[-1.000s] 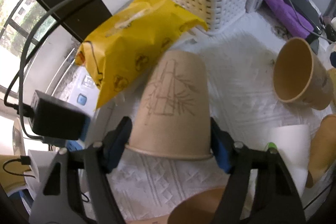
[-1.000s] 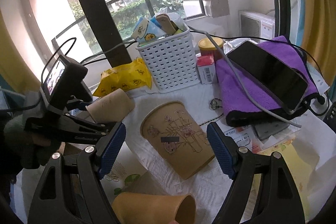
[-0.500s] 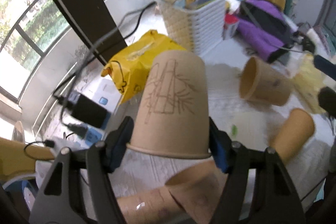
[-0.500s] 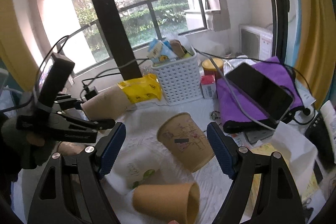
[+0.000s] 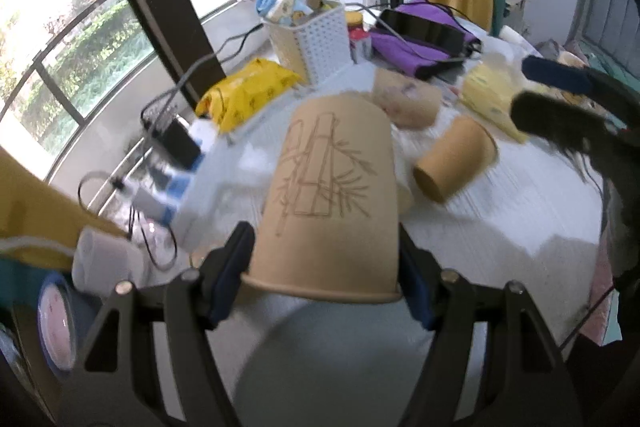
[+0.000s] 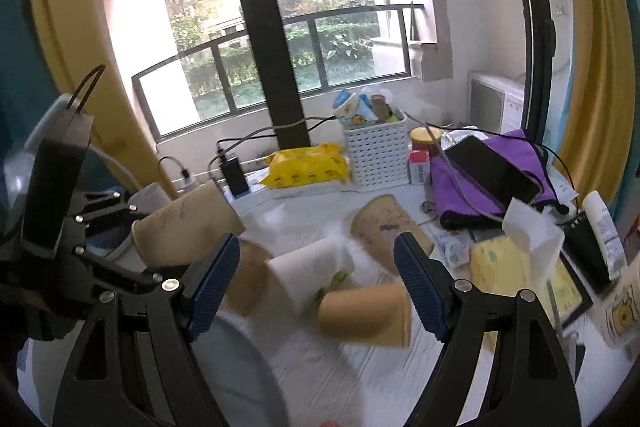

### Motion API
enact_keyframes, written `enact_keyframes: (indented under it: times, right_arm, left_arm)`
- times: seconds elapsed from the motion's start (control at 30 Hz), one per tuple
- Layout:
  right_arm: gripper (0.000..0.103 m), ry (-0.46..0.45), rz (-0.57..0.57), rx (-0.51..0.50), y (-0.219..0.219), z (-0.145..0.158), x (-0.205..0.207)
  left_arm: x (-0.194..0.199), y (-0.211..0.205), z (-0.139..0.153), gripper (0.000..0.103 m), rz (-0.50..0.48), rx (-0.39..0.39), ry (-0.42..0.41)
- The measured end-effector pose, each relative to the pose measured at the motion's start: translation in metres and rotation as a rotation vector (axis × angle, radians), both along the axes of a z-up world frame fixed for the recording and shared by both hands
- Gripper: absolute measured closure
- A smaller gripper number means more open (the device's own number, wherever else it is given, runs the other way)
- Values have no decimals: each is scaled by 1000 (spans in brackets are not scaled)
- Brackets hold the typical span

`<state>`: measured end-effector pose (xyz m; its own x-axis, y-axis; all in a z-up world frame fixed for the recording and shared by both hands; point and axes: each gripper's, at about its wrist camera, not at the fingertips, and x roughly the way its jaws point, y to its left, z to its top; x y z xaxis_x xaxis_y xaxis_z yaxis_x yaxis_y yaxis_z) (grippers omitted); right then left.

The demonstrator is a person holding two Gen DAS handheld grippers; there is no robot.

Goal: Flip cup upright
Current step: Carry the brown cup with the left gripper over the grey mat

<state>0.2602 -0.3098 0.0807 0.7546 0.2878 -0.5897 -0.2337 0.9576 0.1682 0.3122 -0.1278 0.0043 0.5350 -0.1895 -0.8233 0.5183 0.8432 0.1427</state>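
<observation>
- The left gripper held the paper cup above the tabletop, fingers clamped near its rim.
- Light, thin-walled and crushable, it probably needed gentle pressure.
- The right gripper hung with fingers apart, empty.

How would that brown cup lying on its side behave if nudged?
The plain cup would probably roll, curving since it tapers. It looks like thin paper, so likely light and easily crushed. The cloth under it might slow it.
</observation>
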Motion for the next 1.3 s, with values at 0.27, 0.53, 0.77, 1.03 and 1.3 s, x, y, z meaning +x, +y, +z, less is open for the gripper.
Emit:
enact_keyframes:
  times: [0.27, 0.53, 0.77, 1.03, 1.3]
  right_arm:
    - [21, 25, 49, 8, 15, -6, -56]
    - [21, 68, 100, 13, 23, -27, -102]
    - [21, 119, 158, -11, 37, -54, -129]
    - [21, 148, 187, -29, 46, -68, -132]
    - [21, 152, 256, -80, 57, -70, -130]
  left_arm:
    - [-75, 10, -14, 34, -20, 2, 0]
    - [-140, 13, -49, 34, -45, 33, 37]
    - [-172, 19, -78, 33, -39, 56, 89]
    - [-174, 25, -94, 31, -41, 73, 118]
    - [-174, 34, -102, 27, -41, 19, 172]
